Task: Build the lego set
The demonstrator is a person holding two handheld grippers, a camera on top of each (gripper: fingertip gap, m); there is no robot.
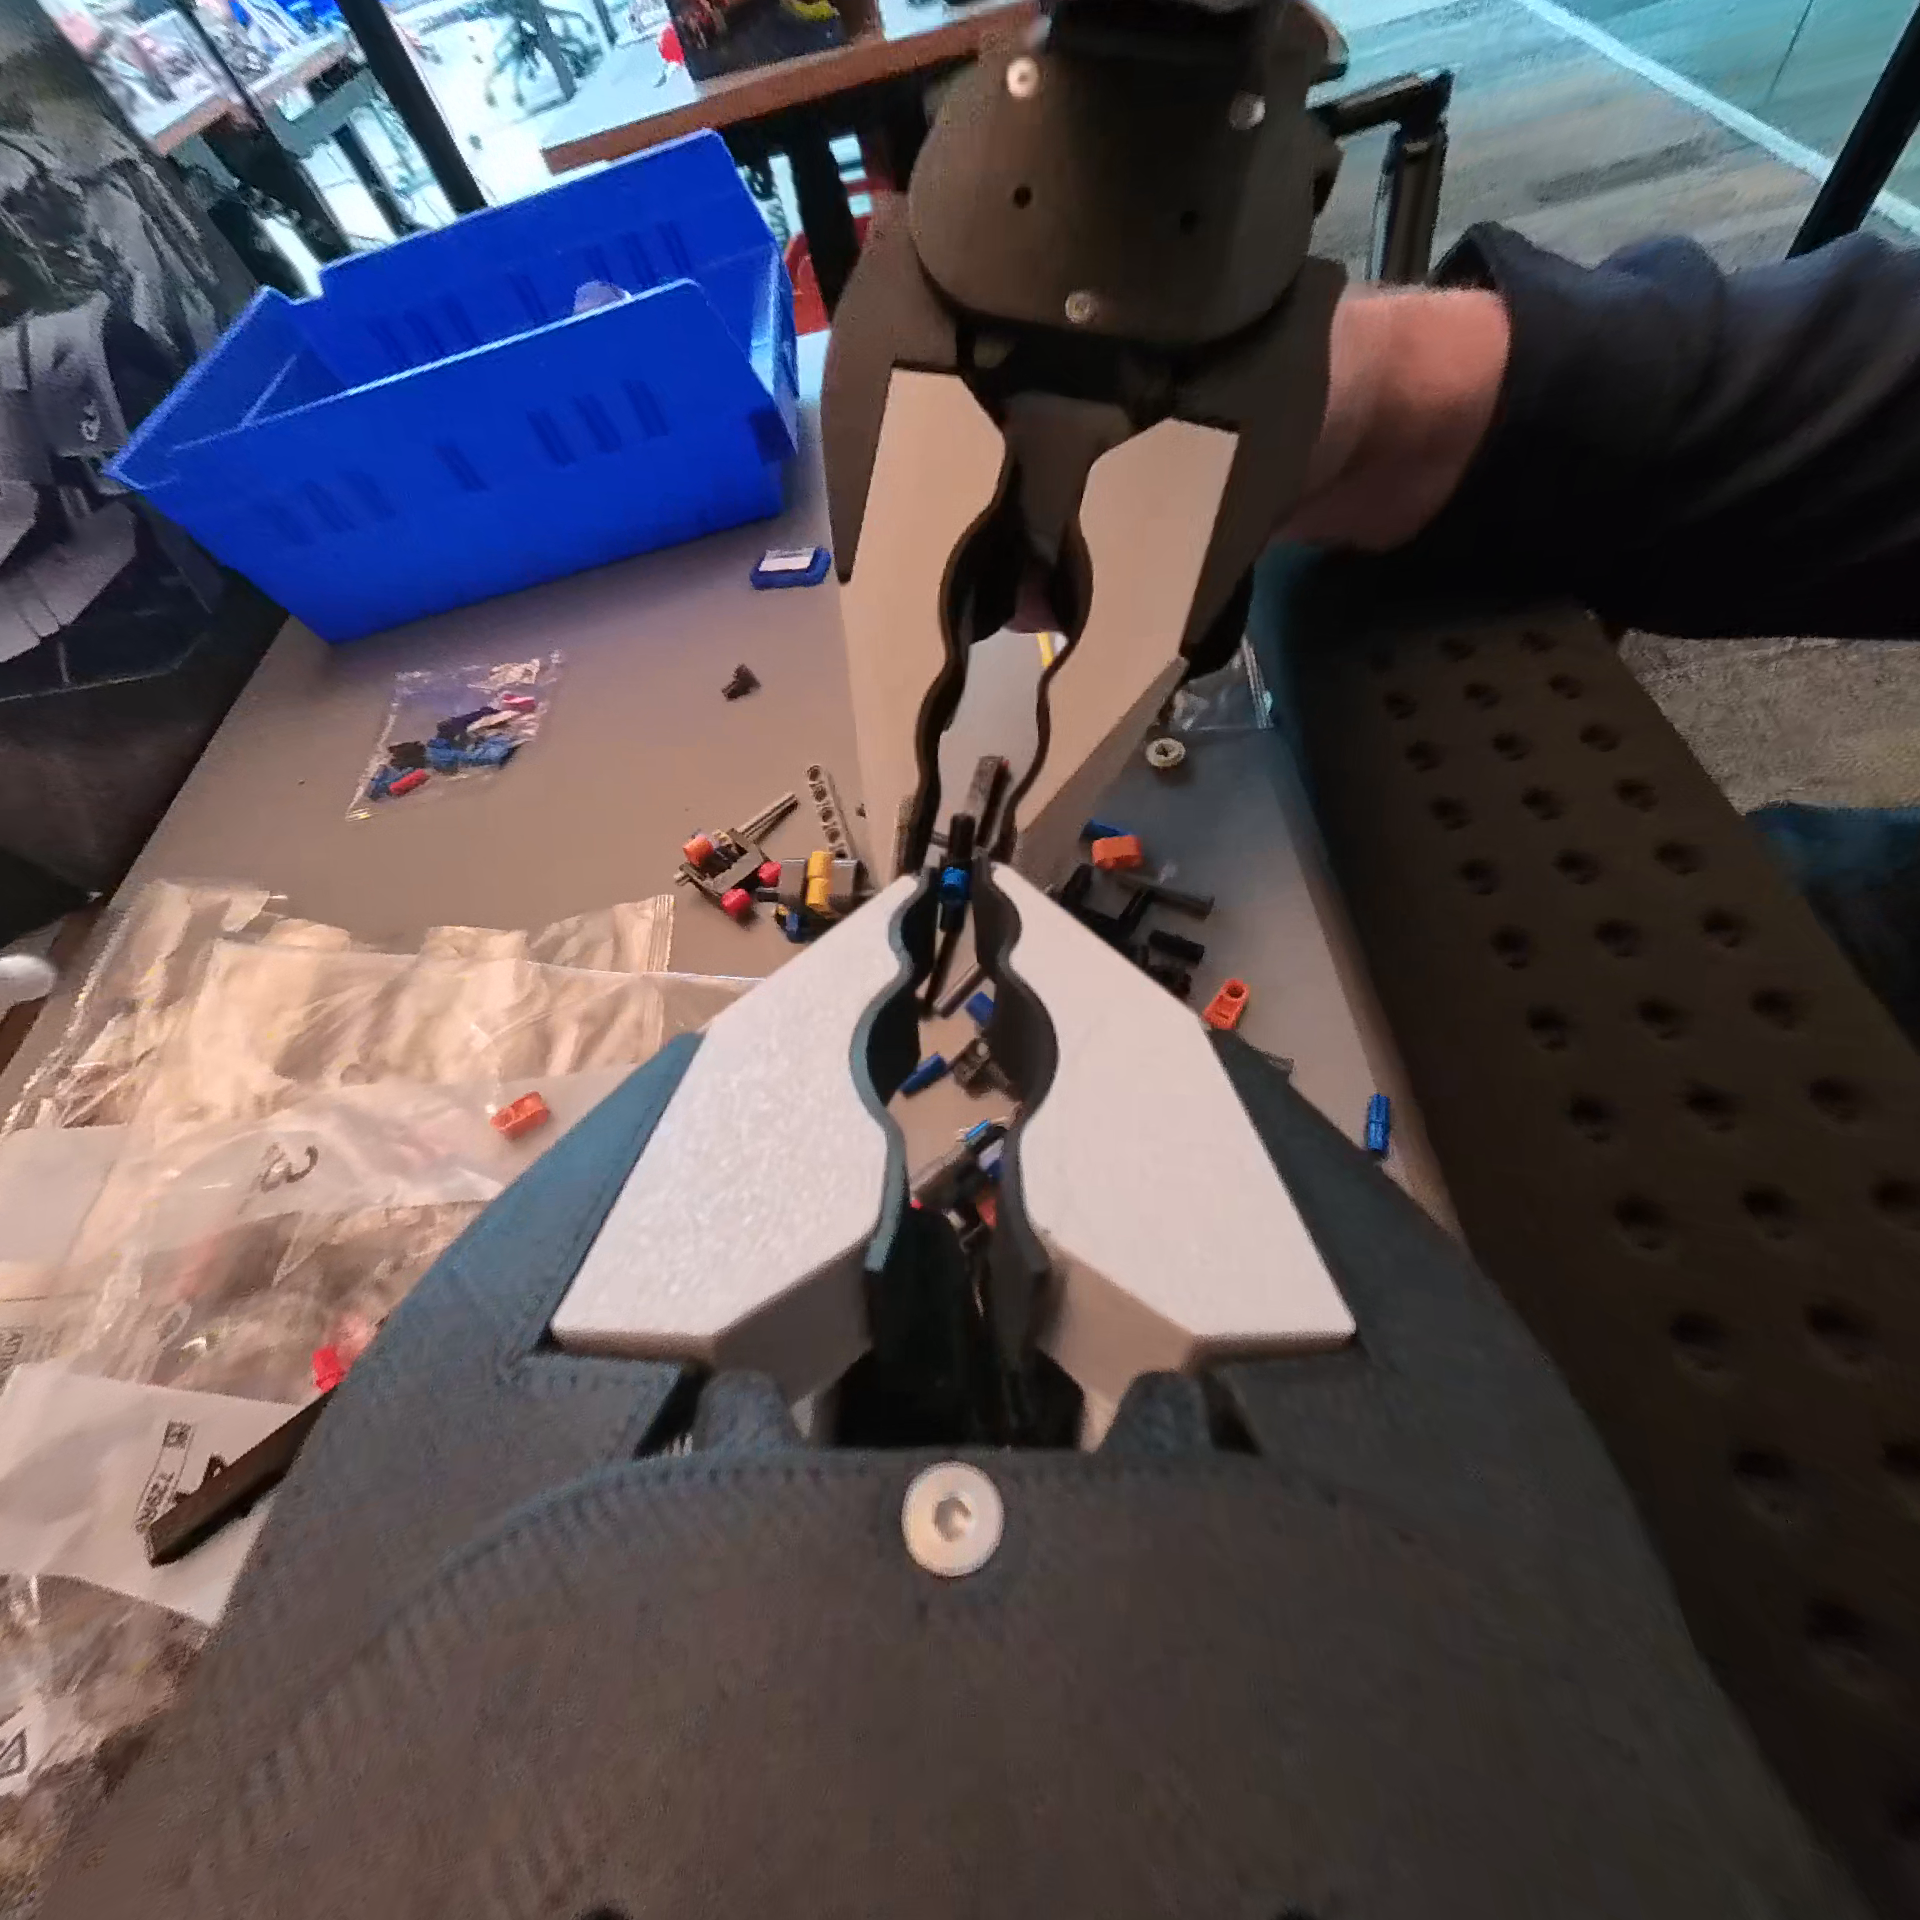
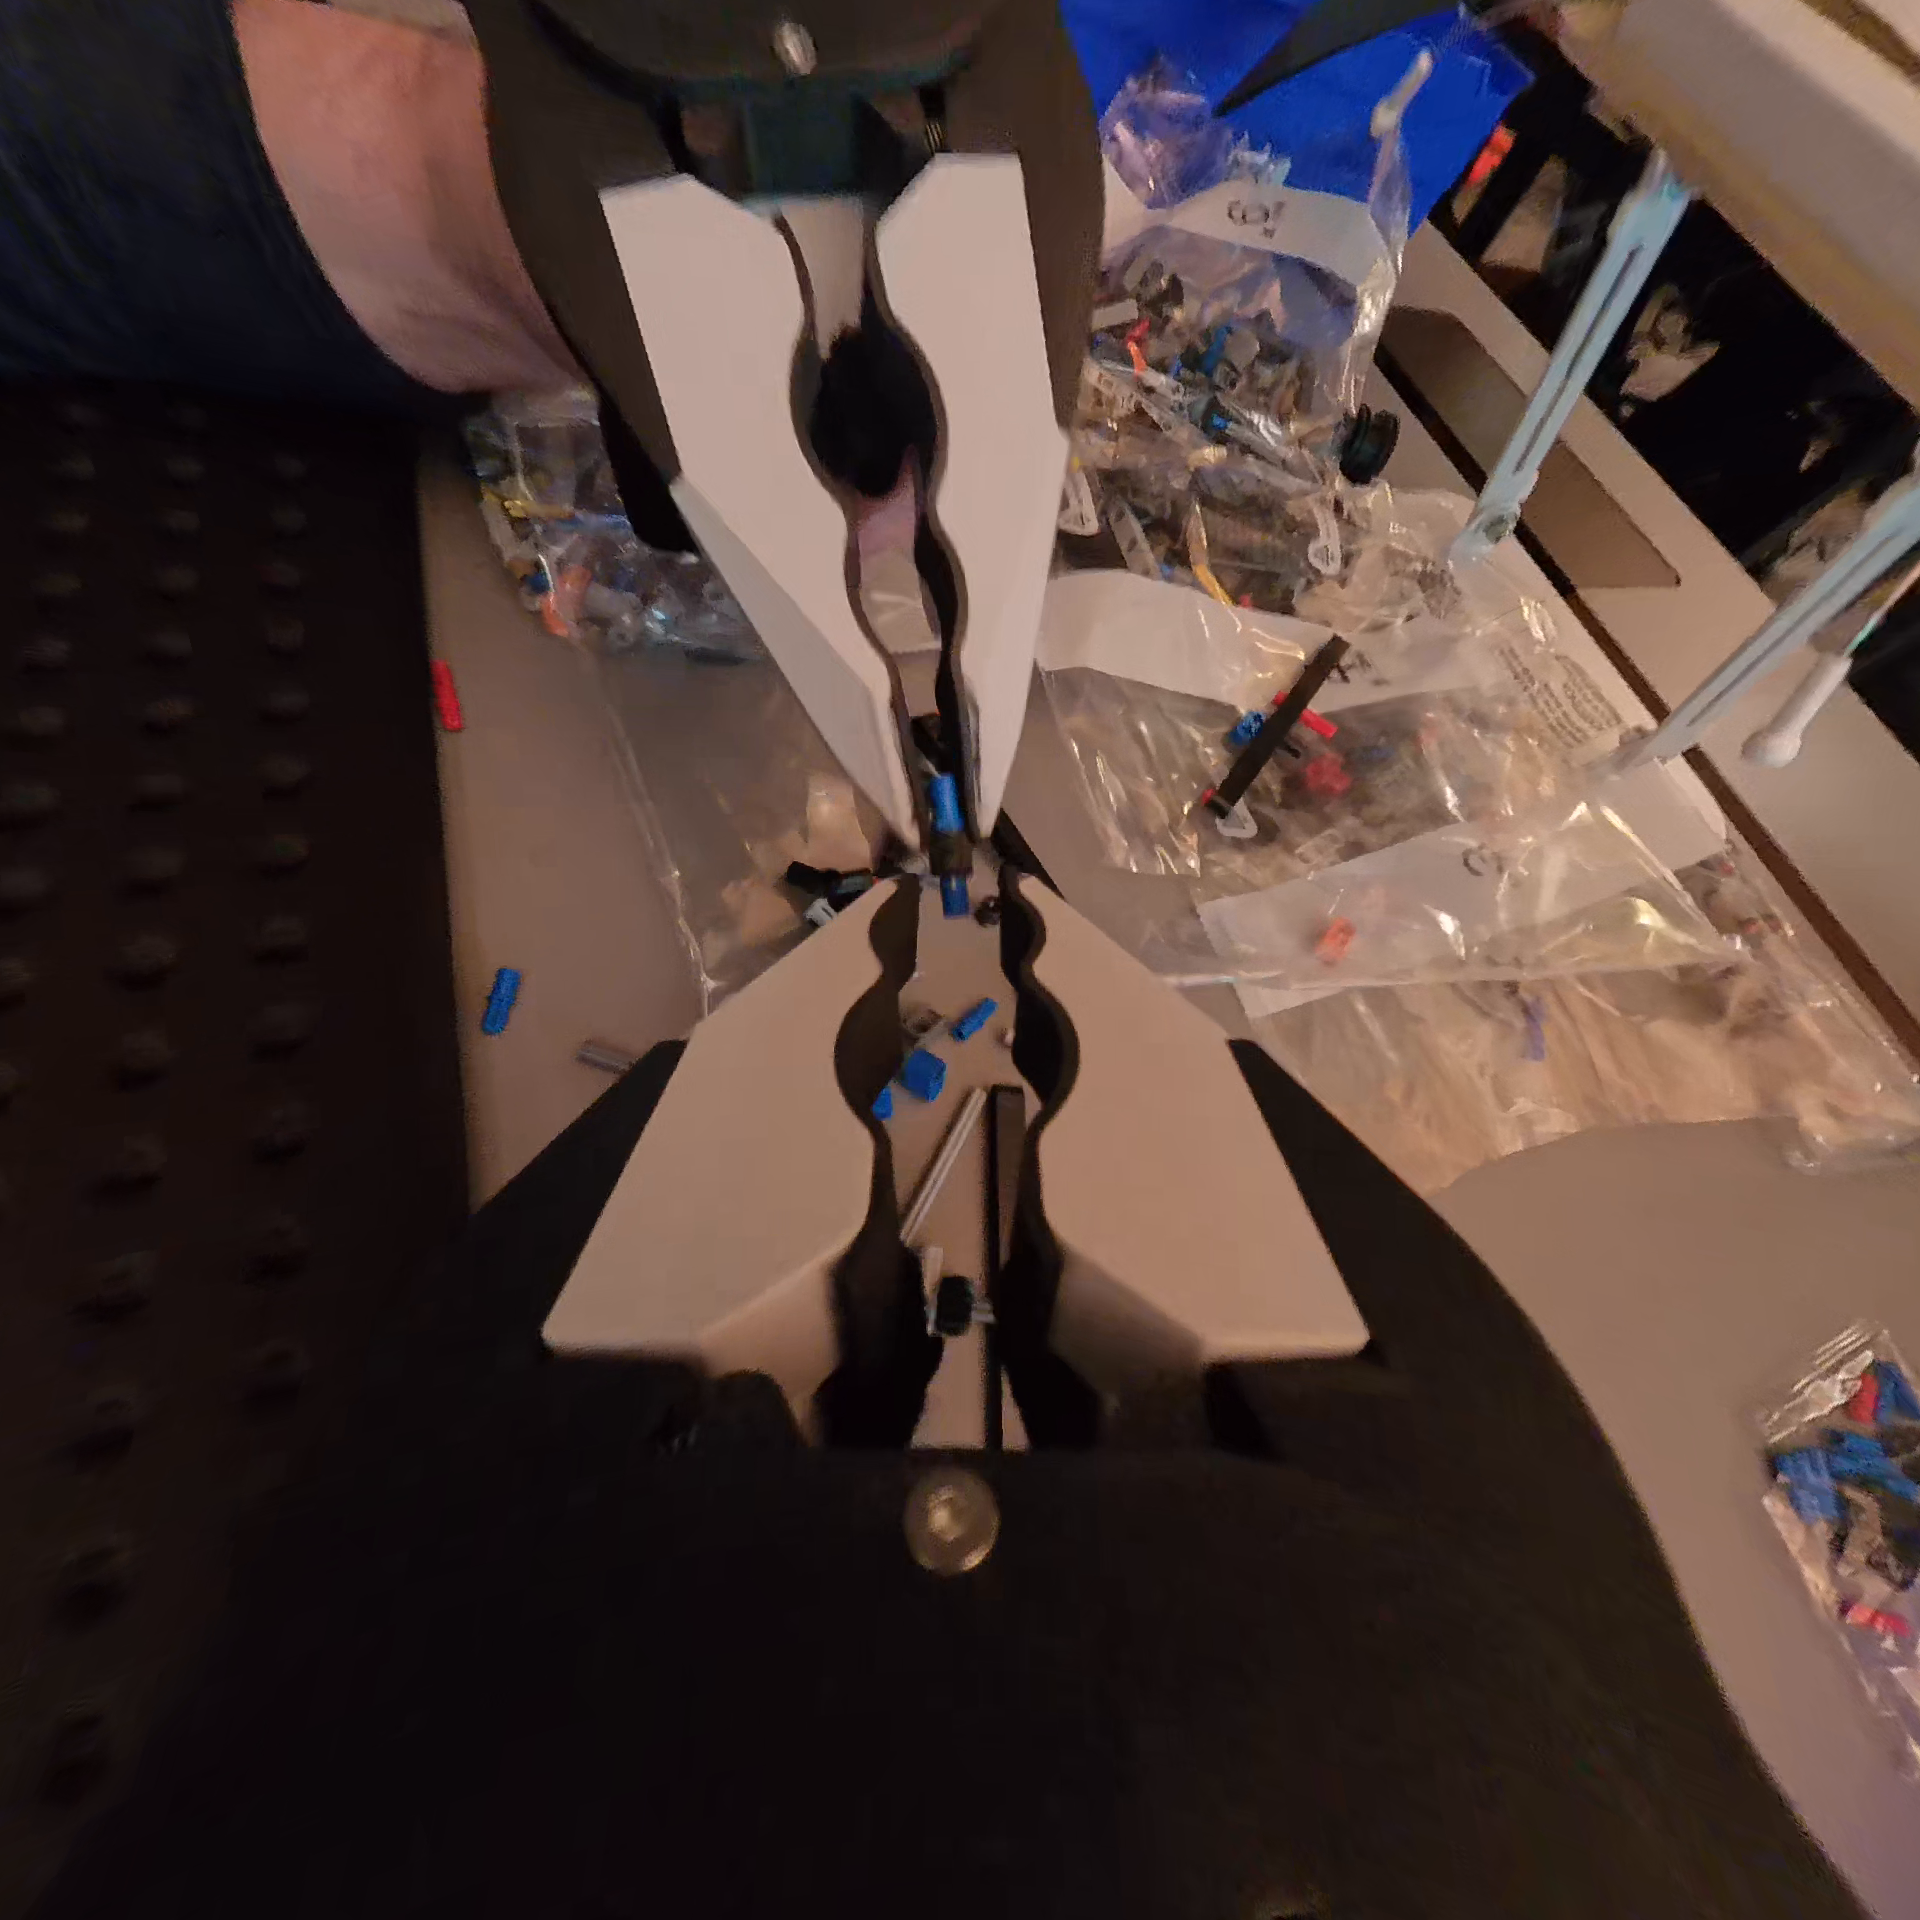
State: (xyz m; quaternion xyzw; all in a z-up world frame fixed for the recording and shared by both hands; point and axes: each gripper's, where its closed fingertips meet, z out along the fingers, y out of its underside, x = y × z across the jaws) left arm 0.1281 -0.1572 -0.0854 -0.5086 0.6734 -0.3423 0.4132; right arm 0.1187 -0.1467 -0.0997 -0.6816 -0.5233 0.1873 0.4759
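Above the grey table [image 1: 582,665], your left gripper [image 1: 951,894] and right gripper [image 2: 951,883] pinch one blue-pinned black piece [image 1: 954,868] tip to tip, most bags [image 2: 1226,436] unopened.

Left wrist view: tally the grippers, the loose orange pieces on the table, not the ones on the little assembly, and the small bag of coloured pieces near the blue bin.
grippers: 2, the left gripper and the right gripper
loose orange pieces: 3
small bag of coloured pieces: 1
Total: 6
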